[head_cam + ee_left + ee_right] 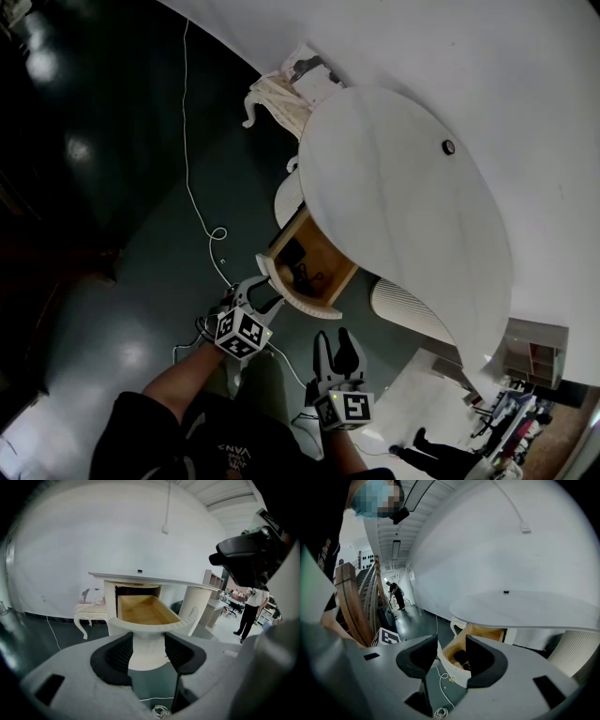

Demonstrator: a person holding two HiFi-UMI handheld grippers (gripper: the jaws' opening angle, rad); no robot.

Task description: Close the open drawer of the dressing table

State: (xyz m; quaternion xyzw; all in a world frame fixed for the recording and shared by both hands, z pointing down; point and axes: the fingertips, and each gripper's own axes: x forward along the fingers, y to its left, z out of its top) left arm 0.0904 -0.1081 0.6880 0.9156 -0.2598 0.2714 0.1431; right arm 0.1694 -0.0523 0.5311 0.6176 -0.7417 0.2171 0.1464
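Curved white drawer [149, 628], wooden inside

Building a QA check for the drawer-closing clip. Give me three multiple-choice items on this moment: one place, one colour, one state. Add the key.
1. Where does the small dark object lie?
A. on the white tabletop
B. on the floor
C. inside a shelf

2. What colour is the inside of the drawer?
A. red
B. light wood
C. blue

3. The drawer is:
A. shut flush
B. lifted out and set on the floor
C. pulled out from under the white tabletop

Key:
1 A: the head view shows it alone on the white tabletop, toward the wall.
2 B: the left gripper view shows bare wooden walls and bottom behind the white curved front.
3 C: in all three views it juts out past the edge of the white tabletop with its inside exposed.
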